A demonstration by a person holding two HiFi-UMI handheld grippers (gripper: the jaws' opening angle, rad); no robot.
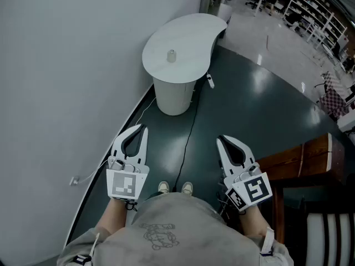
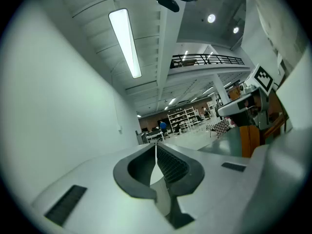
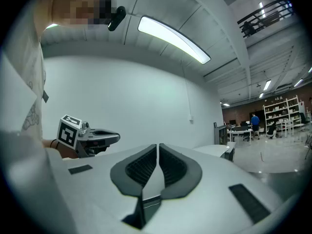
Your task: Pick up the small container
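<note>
Head view: person standing on dark green floor [image 1: 249, 110], holding left gripper [image 1: 142, 129] and right gripper [image 1: 220, 139] level, side by side, both pointing ahead. Small container [image 1: 171, 55] sitting upright on white kidney-shaped table [image 1: 188, 32], well ahead of both grippers, touching neither. Black cable [image 1: 187, 143] running across floor toward table base.

Left gripper view: jaws pressing together, nothing lying between. Shelving [image 2: 183, 117] showing far off.

Right gripper view: jaws meeting at tips, holding nothing. Left gripper showing alongside, in front of white wall [image 3: 136, 91].
</note>
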